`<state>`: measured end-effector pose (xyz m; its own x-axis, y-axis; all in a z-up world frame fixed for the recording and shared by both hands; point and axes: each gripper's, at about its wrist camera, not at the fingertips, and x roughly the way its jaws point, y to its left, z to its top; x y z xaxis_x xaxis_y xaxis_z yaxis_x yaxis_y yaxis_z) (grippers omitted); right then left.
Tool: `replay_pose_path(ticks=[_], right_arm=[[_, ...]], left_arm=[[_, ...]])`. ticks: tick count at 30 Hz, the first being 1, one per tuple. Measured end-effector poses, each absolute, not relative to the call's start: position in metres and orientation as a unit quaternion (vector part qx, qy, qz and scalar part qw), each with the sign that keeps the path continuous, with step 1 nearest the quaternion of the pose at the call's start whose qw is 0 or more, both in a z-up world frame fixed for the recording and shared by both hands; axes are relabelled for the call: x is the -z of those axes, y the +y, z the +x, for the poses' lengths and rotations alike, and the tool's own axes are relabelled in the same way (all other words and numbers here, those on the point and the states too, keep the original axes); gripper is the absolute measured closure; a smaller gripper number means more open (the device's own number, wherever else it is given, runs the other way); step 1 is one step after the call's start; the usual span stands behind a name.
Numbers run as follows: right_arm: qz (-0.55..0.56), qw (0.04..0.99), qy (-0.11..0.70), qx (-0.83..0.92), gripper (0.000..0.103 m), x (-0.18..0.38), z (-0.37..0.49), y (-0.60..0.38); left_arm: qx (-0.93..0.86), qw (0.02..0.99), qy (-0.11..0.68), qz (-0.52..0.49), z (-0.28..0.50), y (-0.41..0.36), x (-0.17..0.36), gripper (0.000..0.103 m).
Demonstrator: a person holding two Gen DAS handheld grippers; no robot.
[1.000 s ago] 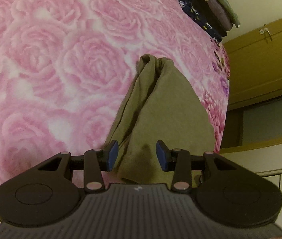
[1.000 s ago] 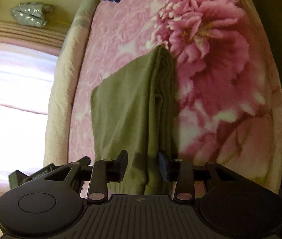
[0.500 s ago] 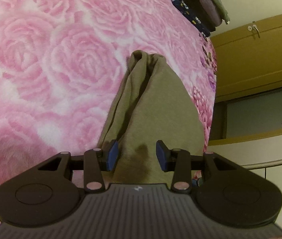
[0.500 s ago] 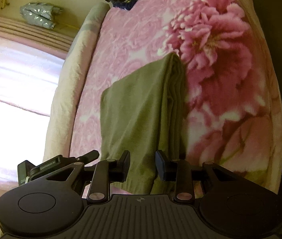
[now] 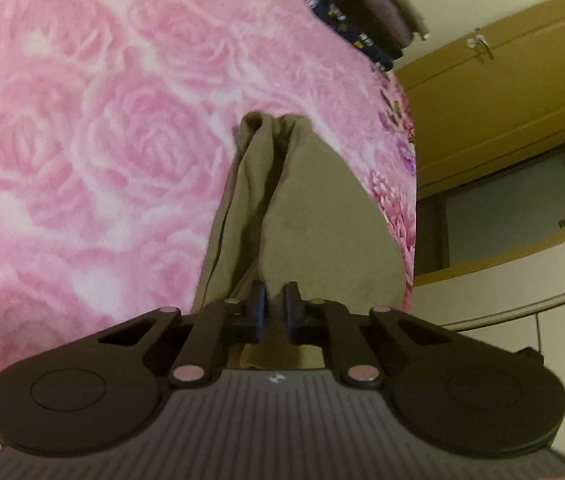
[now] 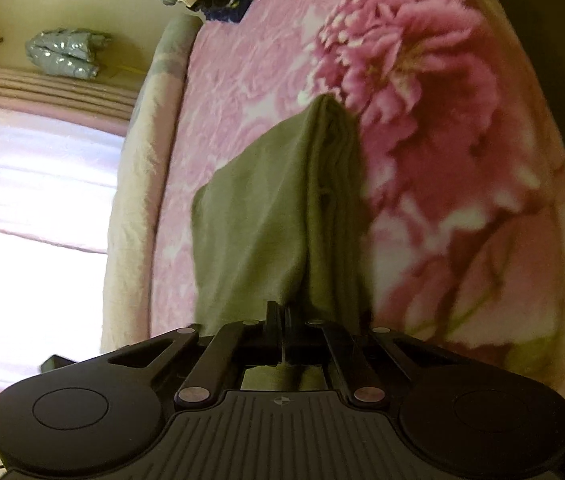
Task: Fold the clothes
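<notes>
Olive garment (image 5: 306,216) folded on pink rose blanket (image 5: 82,140); left gripper (image 5: 273,312) jaws just closed, pinching its near edge; right gripper (image 6: 282,320) likewise

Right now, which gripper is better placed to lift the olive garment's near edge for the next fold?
Both grip it, but the right gripper looks better set: its jaws have just closed flat on the olive garment, while the left gripper pinches with a gap.
</notes>
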<state>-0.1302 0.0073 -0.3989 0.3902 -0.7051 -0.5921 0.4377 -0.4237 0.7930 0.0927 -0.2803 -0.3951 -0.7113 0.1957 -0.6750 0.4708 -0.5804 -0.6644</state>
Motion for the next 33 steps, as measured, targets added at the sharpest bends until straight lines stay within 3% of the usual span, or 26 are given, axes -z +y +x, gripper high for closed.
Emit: replay_pose_path(ticks=[3, 7, 9, 11, 12, 13, 17, 18, 19, 20, 27, 29, 30, 31, 33], right_arm=[[0.651, 0.524, -0.083, 0.543, 0.103, 0.406, -0.130, 0.009], [0.642, 0.535, -0.064, 0.546, 0.103, 0.391, -0.134, 0.000], [0.627, 0.543, -0.059, 0.555, 0.102, 0.381, -0.140, -0.001], [0.615, 0.539, -0.063, 0.572, 0.082, 0.374, -0.148, -0.004], [0.610, 0.536, -0.066, 0.580, 0.051, 0.371, -0.152, -0.006], [0.602, 0.532, -0.073, 0.591, 0.042, 0.370, -0.156, -0.008], [0.603, 0.528, -0.091, 0.590, 0.043, 0.379, -0.163, -0.021], [0.605, 0.530, -0.093, 0.587, 0.054, 0.383, -0.164, -0.025], [0.607, 0.531, -0.096, 0.583, 0.087, 0.386, -0.164, -0.028], [0.604, 0.534, -0.091, 0.585, 0.097, 0.389, -0.164, -0.029], [0.605, 0.536, -0.080, 0.584, 0.098, 0.402, -0.168, -0.034], [0.610, 0.534, -0.074, 0.580, 0.083, 0.395, -0.173, -0.039], [0.605, 0.530, -0.077, 0.590, 0.060, 0.390, -0.178, -0.040], [0.598, 0.524, -0.081, 0.601, 0.045, 0.385, -0.184, -0.042], [0.599, 0.512, -0.112, 0.606, 0.045, 0.383, -0.199, -0.047]], left_arm=[[0.828, 0.094, 0.390, 0.391, 0.088, -0.265, 0.395, 0.096], [0.815, 0.107, 0.425, 0.380, 0.091, -0.275, 0.390, 0.091], [0.808, 0.115, 0.442, 0.373, 0.092, -0.284, 0.385, 0.068], [0.802, 0.122, 0.456, 0.367, 0.087, -0.294, 0.382, 0.061], [0.799, 0.124, 0.460, 0.366, 0.082, -0.299, 0.382, 0.061], [0.799, 0.120, 0.459, 0.368, 0.076, -0.302, 0.383, 0.061], [0.806, 0.101, 0.439, 0.384, 0.048, -0.303, 0.392, 0.065], [0.809, 0.093, 0.434, 0.384, 0.044, -0.301, 0.395, 0.068], [0.813, 0.084, 0.430, 0.383, 0.040, -0.299, 0.397, 0.085], [0.822, 0.081, 0.417, 0.379, 0.040, -0.295, 0.396, 0.100], [0.838, 0.121, 0.383, 0.370, 0.055, -0.288, 0.400, 0.093], [0.835, 0.127, 0.395, 0.362, 0.055, -0.293, 0.390, 0.089], [0.834, 0.128, 0.405, 0.351, 0.055, -0.298, 0.384, 0.080], [0.834, 0.129, 0.413, 0.341, 0.053, -0.303, 0.380, 0.076], [0.835, 0.132, 0.418, 0.333, 0.040, -0.314, 0.374, 0.064]])
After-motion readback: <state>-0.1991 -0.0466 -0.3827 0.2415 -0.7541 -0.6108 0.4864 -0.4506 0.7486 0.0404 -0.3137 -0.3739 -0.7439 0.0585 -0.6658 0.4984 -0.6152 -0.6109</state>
